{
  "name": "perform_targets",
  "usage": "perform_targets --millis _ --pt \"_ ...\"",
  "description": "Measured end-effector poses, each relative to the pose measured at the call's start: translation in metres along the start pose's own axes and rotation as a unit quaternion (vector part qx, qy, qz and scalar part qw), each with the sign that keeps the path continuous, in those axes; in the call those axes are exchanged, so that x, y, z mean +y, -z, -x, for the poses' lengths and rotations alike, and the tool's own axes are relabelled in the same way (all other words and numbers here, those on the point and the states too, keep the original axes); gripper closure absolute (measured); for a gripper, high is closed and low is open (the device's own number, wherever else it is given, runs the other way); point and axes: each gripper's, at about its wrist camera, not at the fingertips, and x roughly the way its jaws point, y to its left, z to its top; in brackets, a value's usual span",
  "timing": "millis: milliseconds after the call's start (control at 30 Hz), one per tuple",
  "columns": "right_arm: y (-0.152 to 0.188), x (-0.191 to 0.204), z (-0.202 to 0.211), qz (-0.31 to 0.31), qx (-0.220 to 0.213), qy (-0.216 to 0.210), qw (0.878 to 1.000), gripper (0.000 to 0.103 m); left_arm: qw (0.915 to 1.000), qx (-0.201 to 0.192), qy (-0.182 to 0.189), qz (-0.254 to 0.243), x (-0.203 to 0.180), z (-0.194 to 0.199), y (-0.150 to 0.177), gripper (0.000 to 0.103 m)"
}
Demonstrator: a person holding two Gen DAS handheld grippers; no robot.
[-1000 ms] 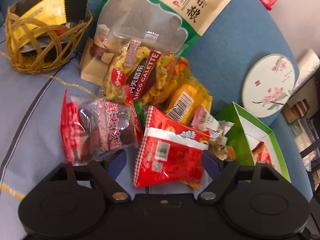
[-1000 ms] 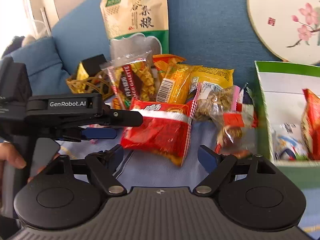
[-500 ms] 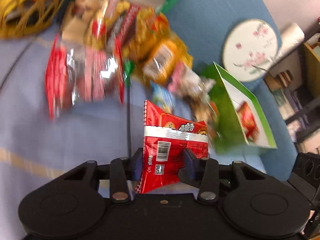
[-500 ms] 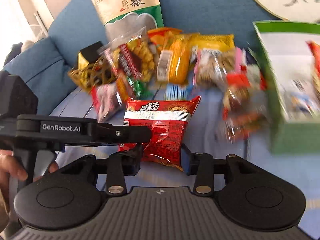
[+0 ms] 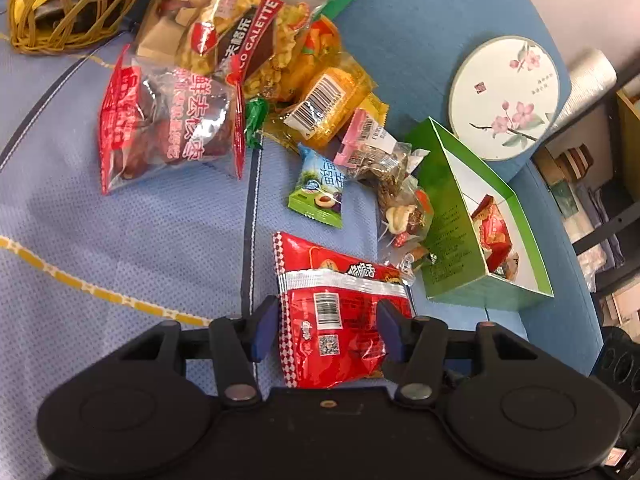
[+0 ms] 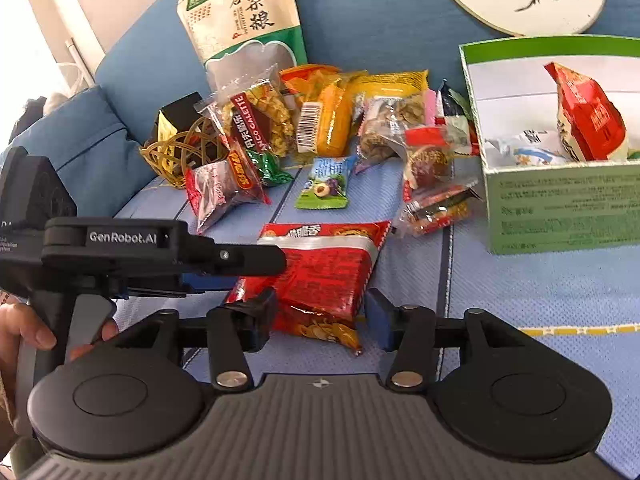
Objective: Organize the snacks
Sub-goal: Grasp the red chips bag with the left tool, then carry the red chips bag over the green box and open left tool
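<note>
Red snack packet [image 5: 340, 312] lies low in the frame between both grippers. Left gripper [image 5: 326, 330] and right gripper [image 6: 320, 316] have just been opening, fingers [image 5: 264, 330] loose beside its edges. Bare blue cushion [image 5: 120, 240] lies left; green box [image 5: 472, 264] stands right.

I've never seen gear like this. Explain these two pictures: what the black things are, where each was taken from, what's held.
No robot here: a person holds a two-fingered tool in each hand, with a camera on each looking along its fingers. One picture looks from the left tool, the other from the right tool. Snack packets lie scattered on a blue cushion, beside a wicker basket and a green box that already holds some. A red packet lies between the fingers of both tools, whose jaws have just been opening; neither seems to pinch it.
</note>
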Motion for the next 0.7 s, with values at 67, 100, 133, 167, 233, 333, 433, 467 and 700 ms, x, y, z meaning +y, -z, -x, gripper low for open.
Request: perform_targets --millis 67,100,133,167,233,333,433,467,700 --pt "0.002 -0.004 -0.002 -0.009 0.001 -0.007 1.000 0.018 1.0000 -0.003 -0.005 -0.003 -0.002 -0.003 0.000 0.048" --pt "0.003 -0.005 -0.005 -0.016 0.005 -0.011 1.000 0.022 0.9998 -0.002 -0.012 -0.013 -0.005 -0.005 0.001 0.051" --pt "0.003 -0.006 -0.008 -0.023 0.009 -0.012 1.000 0.038 0.9994 0.001 -0.018 -0.029 -0.011 -0.006 0.001 0.063" --pt "0.005 -0.007 -0.008 -0.027 0.012 -0.015 0.999 0.041 0.9993 0.004 -0.015 -0.033 -0.014 -0.006 0.001 0.065" --pt "0.004 -0.005 -0.005 -0.030 0.015 -0.010 0.999 0.048 0.9993 0.007 -0.013 -0.035 -0.022 -0.003 -0.001 0.069" --pt "-0.001 -0.005 0.016 -0.017 -0.011 -0.004 1.000 0.049 0.9985 -0.010 0.011 -0.053 -0.043 0.006 -0.009 0.073" --pt "-0.017 -0.009 0.044 -0.005 -0.057 0.009 0.998 0.049 0.9955 -0.031 0.039 -0.081 -0.075 0.011 -0.023 0.073" --pt "-0.024 -0.012 0.054 -0.001 -0.071 0.015 0.997 0.049 0.9936 -0.037 0.049 -0.095 -0.089 0.010 -0.030 0.073" --pt "-0.073 -0.049 0.094 -0.001 -0.142 0.062 0.988 0.049 0.9847 -0.048 0.093 -0.140 -0.149 -0.028 -0.066 0.073"
